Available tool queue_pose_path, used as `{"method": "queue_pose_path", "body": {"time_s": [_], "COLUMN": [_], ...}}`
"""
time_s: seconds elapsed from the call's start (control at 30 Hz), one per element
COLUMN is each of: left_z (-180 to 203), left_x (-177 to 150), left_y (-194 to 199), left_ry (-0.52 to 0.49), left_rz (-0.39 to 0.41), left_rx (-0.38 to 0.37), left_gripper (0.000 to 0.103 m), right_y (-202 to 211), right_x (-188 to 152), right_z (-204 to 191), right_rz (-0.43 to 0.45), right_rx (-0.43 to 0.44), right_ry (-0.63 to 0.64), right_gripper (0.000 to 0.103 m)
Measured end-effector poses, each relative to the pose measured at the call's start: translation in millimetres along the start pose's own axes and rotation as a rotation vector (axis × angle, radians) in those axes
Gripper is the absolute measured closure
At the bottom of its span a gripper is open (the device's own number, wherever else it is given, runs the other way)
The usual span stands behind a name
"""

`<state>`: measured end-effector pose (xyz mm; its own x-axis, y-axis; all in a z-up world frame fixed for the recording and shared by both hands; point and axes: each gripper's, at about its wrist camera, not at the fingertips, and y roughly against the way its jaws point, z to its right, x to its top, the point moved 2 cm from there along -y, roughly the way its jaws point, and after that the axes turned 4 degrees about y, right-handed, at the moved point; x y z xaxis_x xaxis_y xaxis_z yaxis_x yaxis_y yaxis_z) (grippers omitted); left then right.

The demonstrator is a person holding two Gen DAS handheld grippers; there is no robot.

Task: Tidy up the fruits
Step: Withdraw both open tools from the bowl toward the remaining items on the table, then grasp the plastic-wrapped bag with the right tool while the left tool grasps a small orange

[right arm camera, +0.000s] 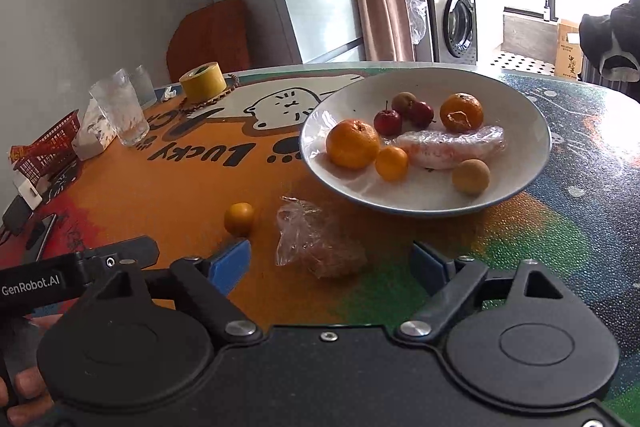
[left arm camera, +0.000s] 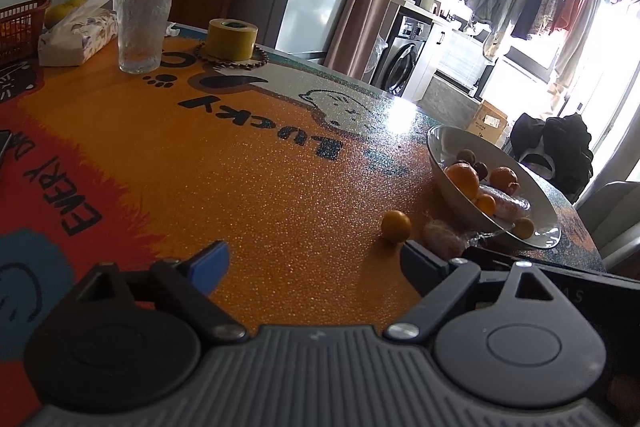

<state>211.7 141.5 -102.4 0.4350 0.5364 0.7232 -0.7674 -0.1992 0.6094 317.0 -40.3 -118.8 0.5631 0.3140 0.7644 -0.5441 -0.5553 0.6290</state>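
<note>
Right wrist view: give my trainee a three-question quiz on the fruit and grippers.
1. True or false: the small orange lies on the table, outside the bowl.
2. What lies between the right gripper's open jaws?
A. a glass
B. a clear-wrapped item
C. tape
3. How many small red fruits are in the bowl?

Key:
1. True.
2. B: the wrapped item, untouched by either finger.
3. Two.

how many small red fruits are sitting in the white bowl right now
2. Both lie at the back of the white bowl: one red fruit beside the big orange, the other right of it, against a brownish fruit. More may be hidden.
</note>
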Motion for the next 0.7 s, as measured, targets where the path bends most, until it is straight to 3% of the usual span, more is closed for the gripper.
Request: {"method": "queue_pose_path", "body": {"time_s": [0.4,0.53,0.7], "left_z": [-2.0,3.0,14.3], "left_x": [0.9,1.9,6.5], "left_y": [-12.3,-16.4,-23.8], "left_ry": [-0.003,-0.007,-0.016], "left_rz": [-0.012,-0.012,-0.014], "left_rx": [0.0,-0.016,-0.043], "left_gripper": [0.024,0.024,0.027], "right_y": [-29.2,-25.6,-19.1], "right_x": [6.9,5.8,2.2], "right_z": [-6.1,-2.5,0.8], "right_rz": [-0.017,-0.014,-0.022], "right_rx": [0.003,0.015,-0.002], "right_ry": [0.051,0.042,0.033], "right_gripper": [0.044,0.064,0.067]}}
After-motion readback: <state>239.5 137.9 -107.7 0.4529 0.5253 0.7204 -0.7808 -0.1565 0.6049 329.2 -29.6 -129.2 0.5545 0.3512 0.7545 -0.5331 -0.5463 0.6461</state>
